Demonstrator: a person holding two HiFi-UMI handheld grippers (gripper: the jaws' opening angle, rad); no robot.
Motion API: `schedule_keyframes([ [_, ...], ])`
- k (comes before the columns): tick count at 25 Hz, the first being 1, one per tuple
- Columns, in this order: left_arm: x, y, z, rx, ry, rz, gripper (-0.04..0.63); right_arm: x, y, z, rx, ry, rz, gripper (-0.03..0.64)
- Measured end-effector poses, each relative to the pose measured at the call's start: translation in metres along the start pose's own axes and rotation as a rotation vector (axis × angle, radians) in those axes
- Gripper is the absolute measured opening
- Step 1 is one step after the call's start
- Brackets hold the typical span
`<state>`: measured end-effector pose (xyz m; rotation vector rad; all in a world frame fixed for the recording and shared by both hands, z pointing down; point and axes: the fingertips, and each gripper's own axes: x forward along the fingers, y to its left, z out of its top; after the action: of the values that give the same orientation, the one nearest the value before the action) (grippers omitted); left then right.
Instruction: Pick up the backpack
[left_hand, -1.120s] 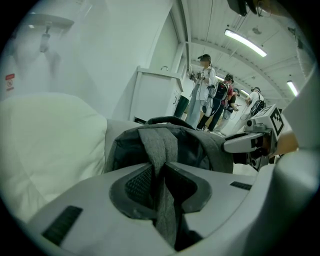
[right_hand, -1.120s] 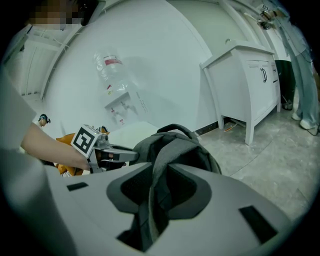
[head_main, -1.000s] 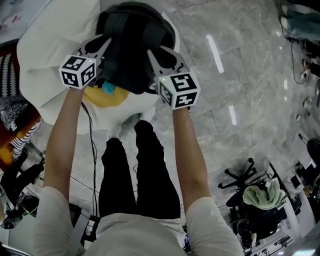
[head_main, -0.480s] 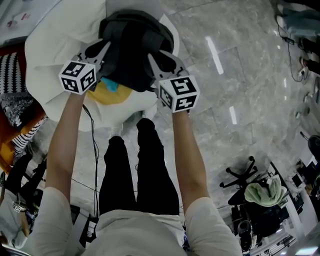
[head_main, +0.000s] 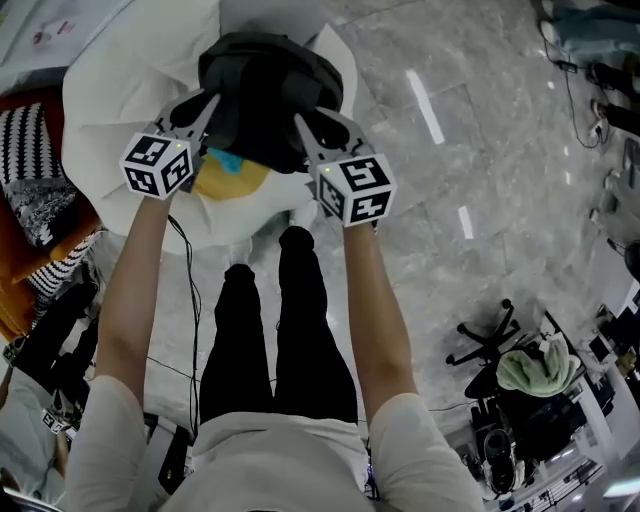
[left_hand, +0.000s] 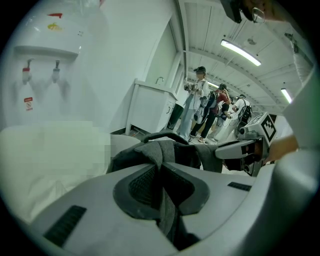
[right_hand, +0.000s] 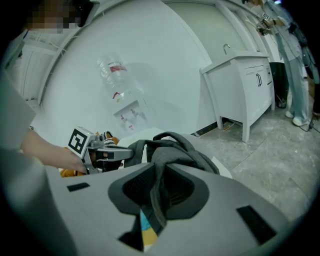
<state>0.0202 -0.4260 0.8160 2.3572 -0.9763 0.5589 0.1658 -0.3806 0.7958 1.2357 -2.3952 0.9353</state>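
2 grips are set: left gripper (left_hand: 161, 190) and right gripper (right_hand: 157, 192), jaws just closing narrower, each pinch a strap of the backpack (head_main: 265, 90), held over the white cushion (head_main: 110, 110) (apparently lifted clear); pickup looks nearly done.

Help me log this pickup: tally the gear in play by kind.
Backpack: 1
Grippers: 2 (left gripper, right gripper), jaws of both just closing, a strap of it pinched between each pair
White cushion: 1
Total: 4
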Motion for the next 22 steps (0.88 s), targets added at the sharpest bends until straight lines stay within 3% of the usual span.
schedule_keyframes([
  [22, -0.103, -0.024, -0.007, 0.037, 0.022, -0.061, 0.034, -0.049, 0.081, -0.009, 0.064, 0.004, -0.077, 0.061],
])
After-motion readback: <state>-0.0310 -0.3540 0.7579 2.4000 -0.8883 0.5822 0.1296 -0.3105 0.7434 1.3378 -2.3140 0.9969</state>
